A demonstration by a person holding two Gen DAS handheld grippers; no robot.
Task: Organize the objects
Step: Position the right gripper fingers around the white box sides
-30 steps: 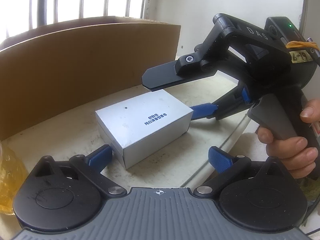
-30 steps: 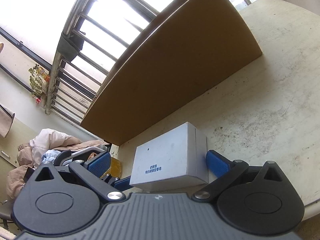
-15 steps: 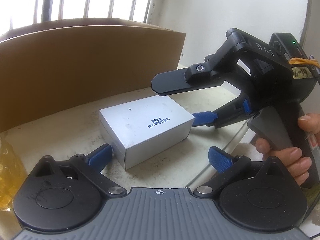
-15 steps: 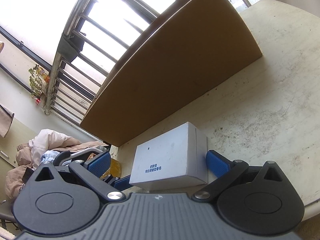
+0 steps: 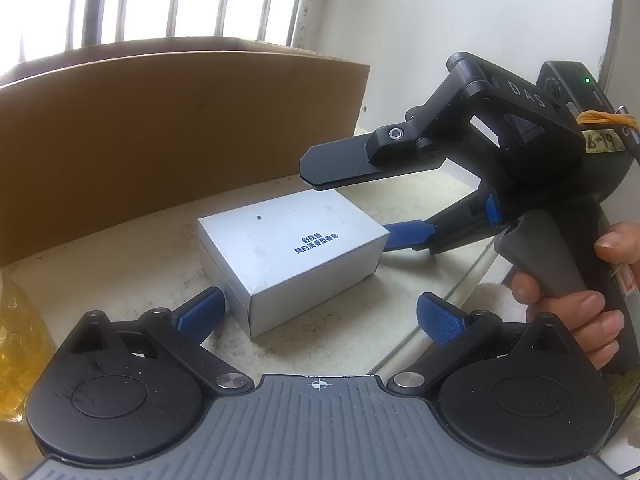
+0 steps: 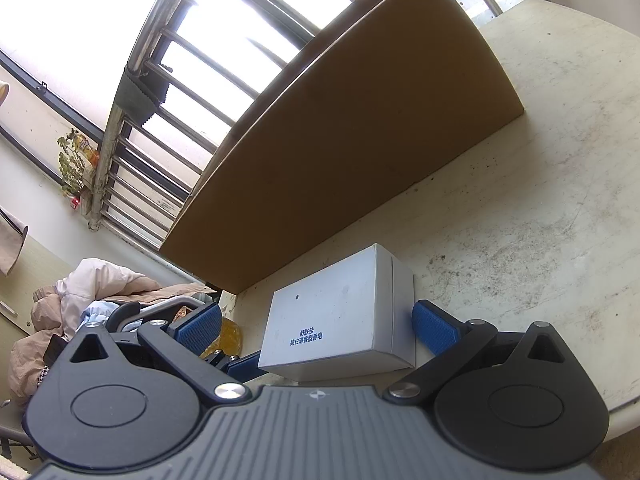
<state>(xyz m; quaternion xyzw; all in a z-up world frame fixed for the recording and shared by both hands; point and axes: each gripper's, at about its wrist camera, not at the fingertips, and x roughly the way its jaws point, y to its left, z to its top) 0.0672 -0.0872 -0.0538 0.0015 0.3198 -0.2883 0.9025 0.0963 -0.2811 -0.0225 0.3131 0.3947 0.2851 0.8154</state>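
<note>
White box (image 5: 288,256) on table, both grippers wide around it, R gripper (image 6: 316,326) lower finger half hidden, L gripper (image 5: 320,314)

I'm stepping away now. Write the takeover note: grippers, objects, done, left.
Left gripper: open, low on the table, one finger by the small white box.
Right gripper: open, straddling that box, not clamped.
The box lies flat in front of the cardboard box; a yellow bag sits at far left.
Done: nothing visibly stowed.
Left: grip the box, probably move it into the cardboard box.
</note>
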